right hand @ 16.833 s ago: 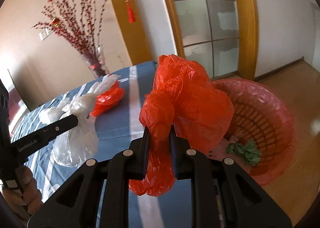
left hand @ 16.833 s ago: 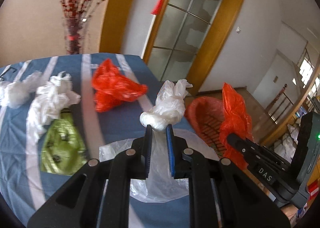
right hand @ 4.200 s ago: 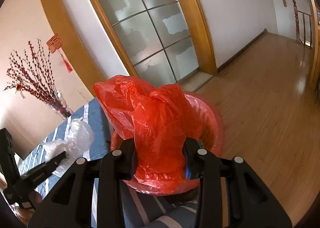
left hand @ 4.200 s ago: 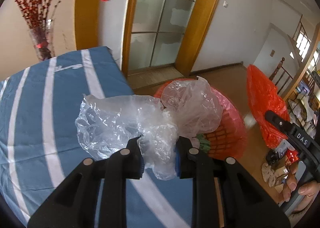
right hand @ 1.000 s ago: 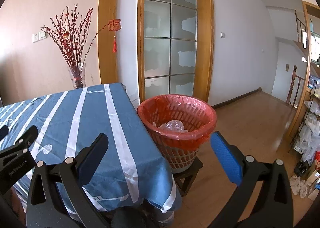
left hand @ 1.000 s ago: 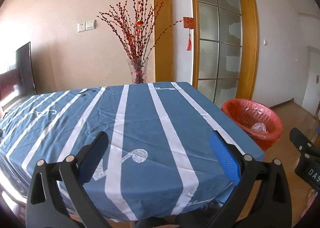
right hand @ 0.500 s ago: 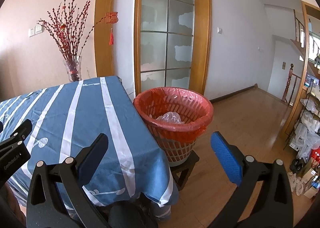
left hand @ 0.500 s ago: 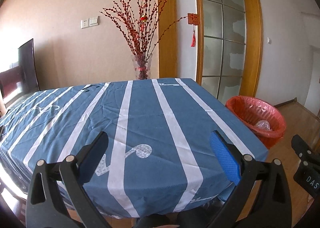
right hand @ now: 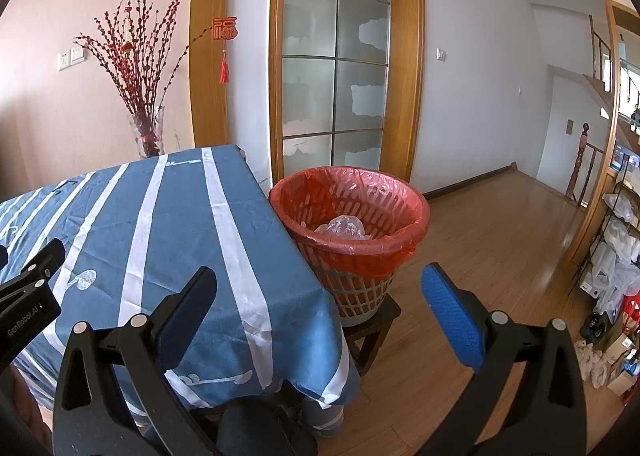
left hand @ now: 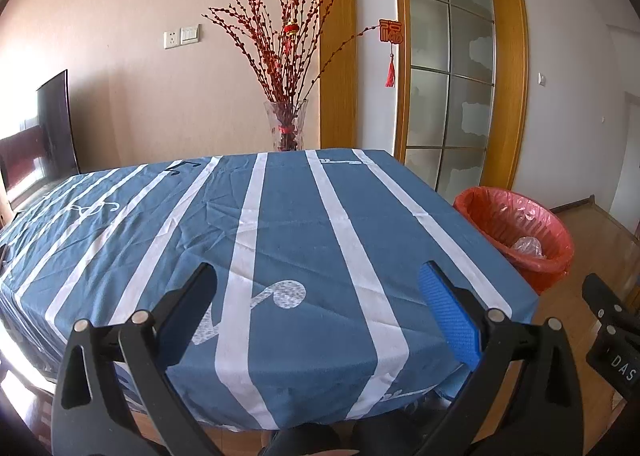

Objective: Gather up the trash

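A plastic basket lined with a red bag (right hand: pixel 352 228) stands on a low stool at the table's right corner; it also shows in the left wrist view as the red-lined basket (left hand: pixel 516 232). Crumpled clear plastic (right hand: pixel 342 227) lies inside it. The table with a blue, white-striped cloth (left hand: pixel 280 232) carries no loose bags. My left gripper (left hand: pixel 318 298) hovers wide open in front of the table's near edge, holding nothing. My right gripper (right hand: pixel 320 300) is wide open too, back from the basket and the table corner, with nothing between its fingers.
A glass vase of red branches (left hand: pixel 286 128) stands at the table's far edge. A glass door in a wooden frame (right hand: pixel 336 80) is behind the basket. Wooden floor (right hand: pixel 500 240) spreads to the right, with a shelf rack and bags (right hand: pixel 616 256) at the far right.
Both grippers let go of the clear and red bags, which went into the basket, and now stand open. Over the last second both views have drawn back and shifted slightly.
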The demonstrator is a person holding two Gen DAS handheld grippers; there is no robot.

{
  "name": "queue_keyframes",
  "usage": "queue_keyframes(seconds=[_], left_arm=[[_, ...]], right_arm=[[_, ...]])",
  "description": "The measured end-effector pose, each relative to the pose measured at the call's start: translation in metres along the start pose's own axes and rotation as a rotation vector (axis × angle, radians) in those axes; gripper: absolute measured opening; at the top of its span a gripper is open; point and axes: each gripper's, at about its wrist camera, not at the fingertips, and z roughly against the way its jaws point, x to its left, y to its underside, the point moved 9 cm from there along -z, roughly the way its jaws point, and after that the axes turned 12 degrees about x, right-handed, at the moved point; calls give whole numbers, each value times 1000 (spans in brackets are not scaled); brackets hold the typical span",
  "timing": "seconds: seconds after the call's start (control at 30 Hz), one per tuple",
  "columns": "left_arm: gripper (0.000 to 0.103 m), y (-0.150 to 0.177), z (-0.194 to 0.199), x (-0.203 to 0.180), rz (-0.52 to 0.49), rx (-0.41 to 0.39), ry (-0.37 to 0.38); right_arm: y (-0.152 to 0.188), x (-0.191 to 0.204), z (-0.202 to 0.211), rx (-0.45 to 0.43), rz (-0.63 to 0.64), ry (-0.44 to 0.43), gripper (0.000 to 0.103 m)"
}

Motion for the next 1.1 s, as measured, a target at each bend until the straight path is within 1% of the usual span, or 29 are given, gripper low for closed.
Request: queue_keyframes(seconds=[1.1], left_arm=[[99,-2,4,0,10,-10,-1]], right_arm=[[0,2,0,0,0,-1,101]])
